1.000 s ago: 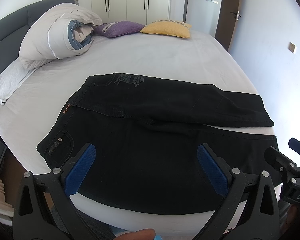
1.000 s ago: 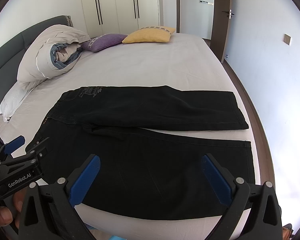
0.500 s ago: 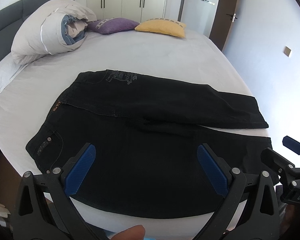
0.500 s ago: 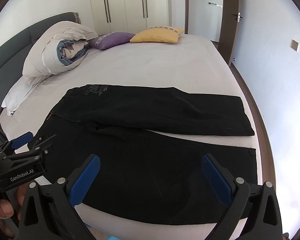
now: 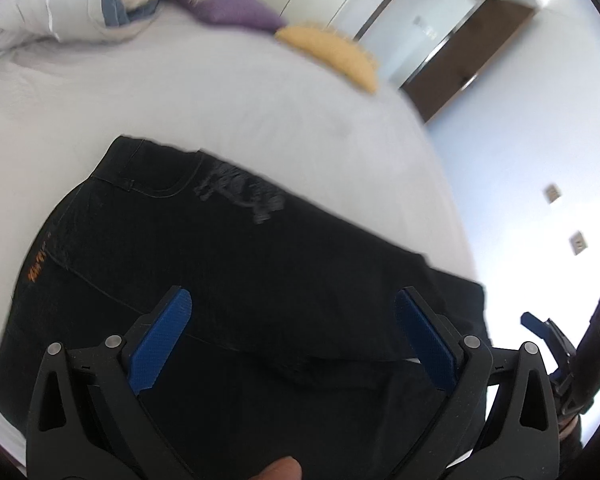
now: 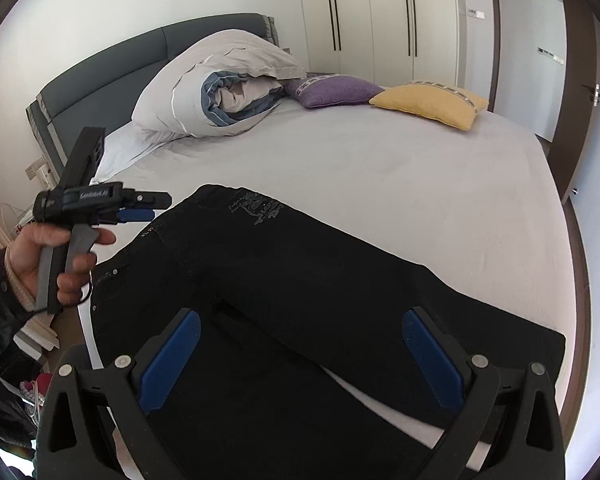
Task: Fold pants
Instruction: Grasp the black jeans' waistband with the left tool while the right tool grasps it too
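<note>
Black pants (image 5: 228, 264) lie flat on the white bed, legs spread apart, waistband to the left; they also show in the right wrist view (image 6: 300, 288). My left gripper (image 5: 292, 336) is open and empty, hovering low over the seat area near the crotch. In the right wrist view the left gripper (image 6: 148, 206) sits above the waistband corner, held by a hand. My right gripper (image 6: 300, 356) is open and empty, above the near leg. The right gripper (image 5: 540, 326) also shows at the right edge of the left wrist view.
A rolled duvet (image 6: 224, 88), a purple cushion (image 6: 332, 90) and a yellow cushion (image 6: 428, 104) lie at the head of the bed (image 6: 420, 184). A grey headboard (image 6: 100, 80) is at the left, wardrobes (image 6: 372, 20) behind, a door (image 6: 580, 80) at the right.
Both grippers moved forward and lower over the pants. The left gripper swung toward the waistband side and tilted; its view is blurred. Both stay open.
</note>
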A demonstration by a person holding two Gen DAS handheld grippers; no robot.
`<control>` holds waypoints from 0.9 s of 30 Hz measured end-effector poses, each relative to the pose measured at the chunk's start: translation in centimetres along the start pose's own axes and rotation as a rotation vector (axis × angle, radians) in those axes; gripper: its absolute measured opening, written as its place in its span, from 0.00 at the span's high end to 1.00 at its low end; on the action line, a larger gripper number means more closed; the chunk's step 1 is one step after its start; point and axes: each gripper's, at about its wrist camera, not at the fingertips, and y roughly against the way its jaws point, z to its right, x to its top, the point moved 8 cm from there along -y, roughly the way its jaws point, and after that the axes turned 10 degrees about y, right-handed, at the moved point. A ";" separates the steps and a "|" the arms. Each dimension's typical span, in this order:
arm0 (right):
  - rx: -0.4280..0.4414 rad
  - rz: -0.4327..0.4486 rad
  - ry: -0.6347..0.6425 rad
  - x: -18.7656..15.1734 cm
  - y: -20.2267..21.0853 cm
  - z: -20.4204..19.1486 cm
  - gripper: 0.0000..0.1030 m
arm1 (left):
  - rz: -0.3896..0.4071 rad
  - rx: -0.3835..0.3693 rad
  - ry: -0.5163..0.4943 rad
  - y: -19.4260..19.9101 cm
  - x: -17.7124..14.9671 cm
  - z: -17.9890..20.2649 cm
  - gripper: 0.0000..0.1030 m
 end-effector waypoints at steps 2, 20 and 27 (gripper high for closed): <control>0.036 -0.016 0.005 0.3 -1.7 1.3 0.06 | 0.020 0.053 -0.057 -1.5 3.4 -0.6 0.00; 0.257 -0.089 0.155 1.1 -11.7 6.2 0.22 | -0.313 0.422 -0.900 -18.7 13.2 -2.9 0.23; 0.307 -0.094 0.171 1.3 -13.5 6.2 0.27 | -0.448 0.345 -0.834 -22.4 15.8 -5.2 0.23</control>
